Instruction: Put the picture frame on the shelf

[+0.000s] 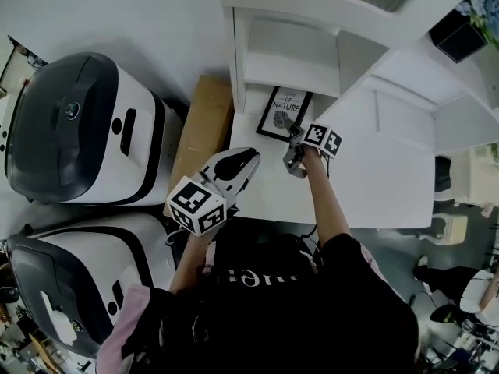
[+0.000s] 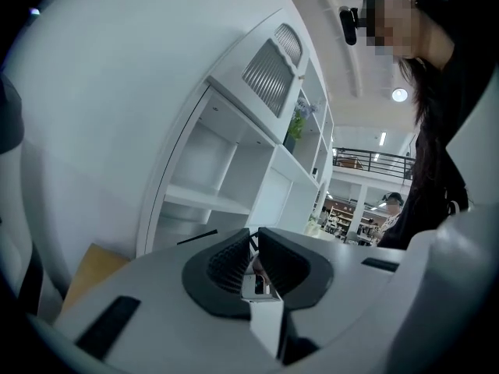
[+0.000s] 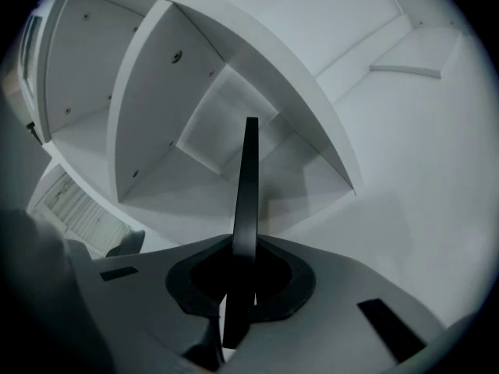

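Rim grip suits the picture frame (image 1: 284,114): it looks thin, stiff and light, with a smooth face that may be glazed and could crack if knocked. The right tool (image 1: 293,137) is clamped tight on its lower edge, so the frame stands straight out beyond the tips. It leans over the back of the shelf (image 1: 269,189) ledge, near the left edge; contact I cannot tell. The left tool (image 1: 248,160) is closed, empty, near the front left corner.
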{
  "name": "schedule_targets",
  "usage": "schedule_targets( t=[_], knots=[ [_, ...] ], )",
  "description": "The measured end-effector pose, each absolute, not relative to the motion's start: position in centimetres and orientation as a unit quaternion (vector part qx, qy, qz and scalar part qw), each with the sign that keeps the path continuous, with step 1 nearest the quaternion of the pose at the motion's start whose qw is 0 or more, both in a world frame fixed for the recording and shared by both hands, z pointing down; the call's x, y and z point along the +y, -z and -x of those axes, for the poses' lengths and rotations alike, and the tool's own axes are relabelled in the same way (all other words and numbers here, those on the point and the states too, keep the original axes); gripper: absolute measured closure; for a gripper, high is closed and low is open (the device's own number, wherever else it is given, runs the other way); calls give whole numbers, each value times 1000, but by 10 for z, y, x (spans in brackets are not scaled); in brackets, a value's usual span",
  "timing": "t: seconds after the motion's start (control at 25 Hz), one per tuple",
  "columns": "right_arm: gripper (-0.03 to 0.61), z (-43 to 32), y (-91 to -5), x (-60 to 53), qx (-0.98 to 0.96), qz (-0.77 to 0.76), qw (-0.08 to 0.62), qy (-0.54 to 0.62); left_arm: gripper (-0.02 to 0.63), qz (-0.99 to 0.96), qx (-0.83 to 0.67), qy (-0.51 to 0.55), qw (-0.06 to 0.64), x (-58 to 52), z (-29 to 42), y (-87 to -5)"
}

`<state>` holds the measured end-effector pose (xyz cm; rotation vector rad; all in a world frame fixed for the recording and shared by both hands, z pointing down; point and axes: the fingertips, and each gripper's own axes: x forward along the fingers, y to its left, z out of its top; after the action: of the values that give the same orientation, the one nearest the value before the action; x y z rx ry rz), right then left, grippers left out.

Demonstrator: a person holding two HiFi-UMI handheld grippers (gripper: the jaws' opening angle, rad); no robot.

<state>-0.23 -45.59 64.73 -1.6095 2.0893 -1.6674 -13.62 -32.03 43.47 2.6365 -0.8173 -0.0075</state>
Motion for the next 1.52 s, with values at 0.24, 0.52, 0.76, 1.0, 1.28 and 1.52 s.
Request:
schedule_targets(
  t=[0.24,0.52,0.76,1.0,1.28,1.52],
  knots=[
    [520,-1,-659,-487,624,549,95,547,571,-934,-296,-6,198,-329,145,-444],
    [518,-7,-668,-516,588,599,171,516,571,-932,-301,-15,203,-330,153,-451],
    [517,-5,-673,-537,597,613,163,491,571,-927,-312,-20,209,-330,165,-458],
    [500,-5,-680,-552,589,636,130,482,571,-925,-313,-27,214,-331,171,-466],
    [426,-12,-691,-553,588,660,55,464,571,-922,-317,-28,222,-331,175,-473],
    [378,-18,-696,-552,602,668,-3,438,571,-920,-320,-29,224,-334,177,-475]
  ],
)
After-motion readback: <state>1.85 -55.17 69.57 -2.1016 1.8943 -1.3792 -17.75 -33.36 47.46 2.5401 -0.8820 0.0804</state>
